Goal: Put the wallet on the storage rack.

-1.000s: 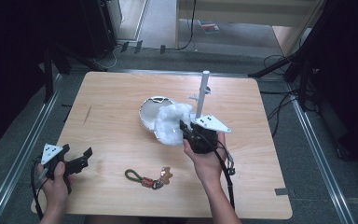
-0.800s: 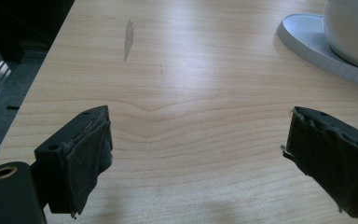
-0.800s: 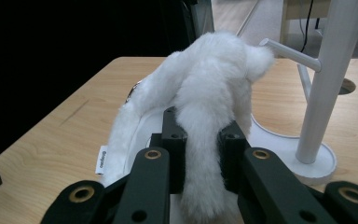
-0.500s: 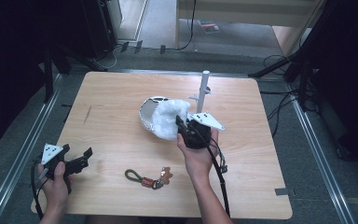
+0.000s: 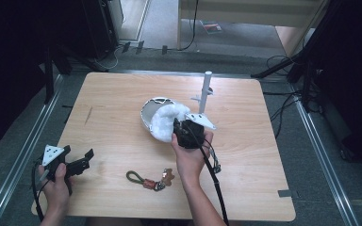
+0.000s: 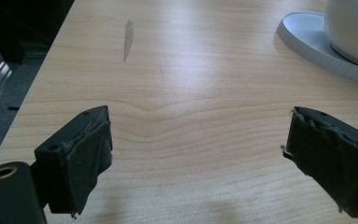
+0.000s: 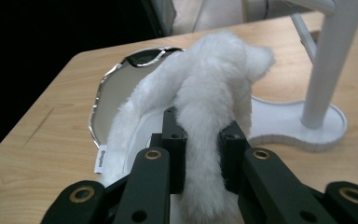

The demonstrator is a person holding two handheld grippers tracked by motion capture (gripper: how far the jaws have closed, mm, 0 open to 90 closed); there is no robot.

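right gripper (image 7: 200, 154): fingers clamped on the fluffy white cloth (image 7: 205, 102), lifted over the mirror (image 5: 152, 107)
left gripper (image 6: 196, 154): fingers wide apart, nothing between them, well off from the mirror
white stand (image 5: 206, 89): just beside the mirror
risk: cloth's trailing end could snag the stand, tip it
keyring (image 5: 152, 180): near table (image 5: 122, 94) edge, safe

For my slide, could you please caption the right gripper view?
Right gripper shut on white fluffy cloth above a mirror, beside a white stand.
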